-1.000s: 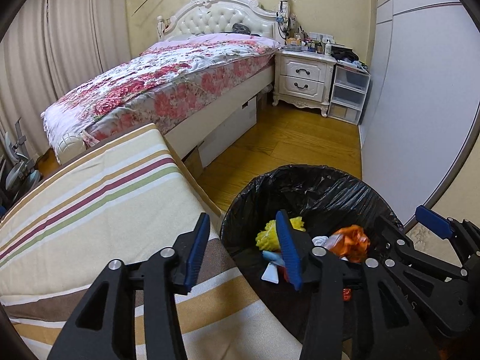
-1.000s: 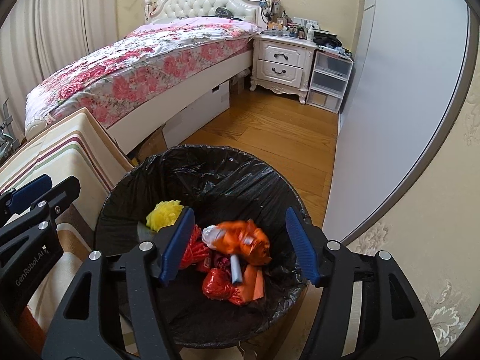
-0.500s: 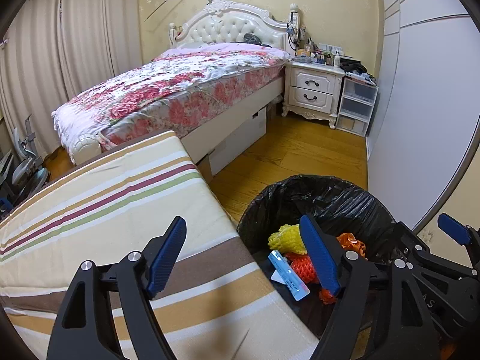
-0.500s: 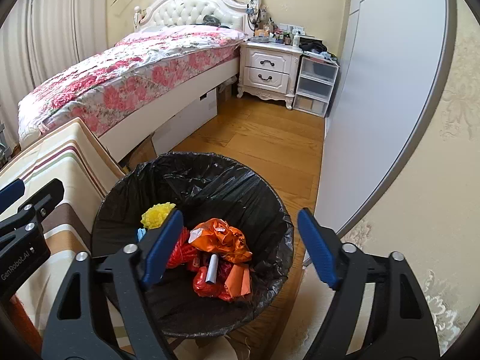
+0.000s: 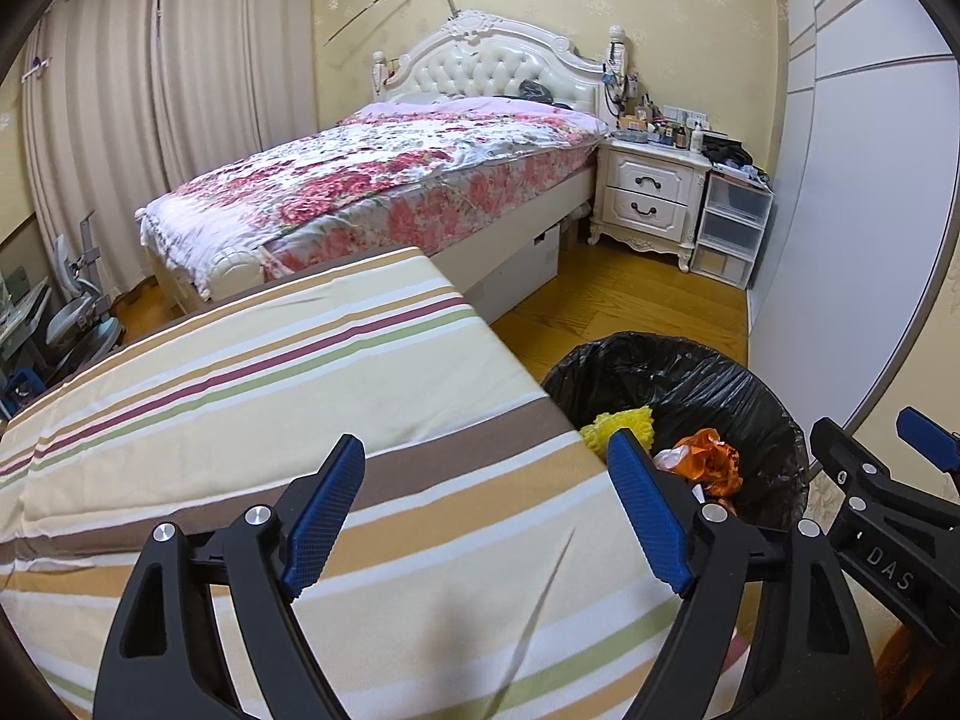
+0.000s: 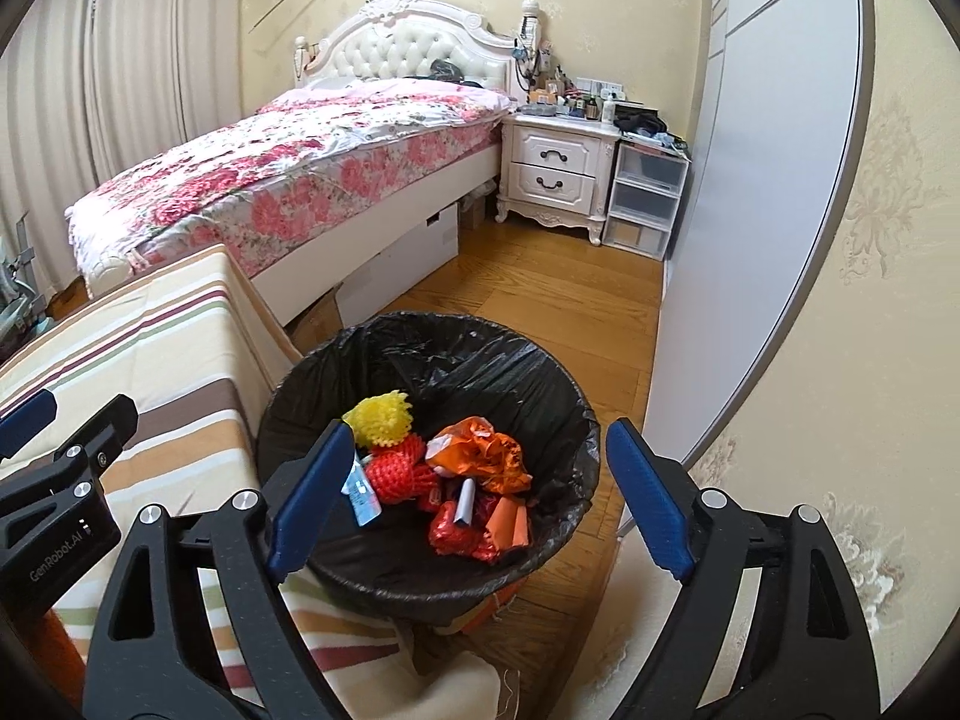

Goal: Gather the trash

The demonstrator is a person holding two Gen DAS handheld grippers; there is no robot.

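Two grippers hover by a black-lined bin of trash.
Left gripper beside the bin, right gripper above it: both jaws opening wide, empty (wrappers inside).

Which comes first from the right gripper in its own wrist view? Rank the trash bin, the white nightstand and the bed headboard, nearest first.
1. Trash bin: directly below and ahead of the right gripper, on the floor.
2. White nightstand: across the floor, far right of the bed.
3. Bed headboard: farthest, against the back wall, upper centre.

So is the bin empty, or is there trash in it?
Not empty: the bin holds a loose pile, including a yellow net and an orange wrapper, below the rim.
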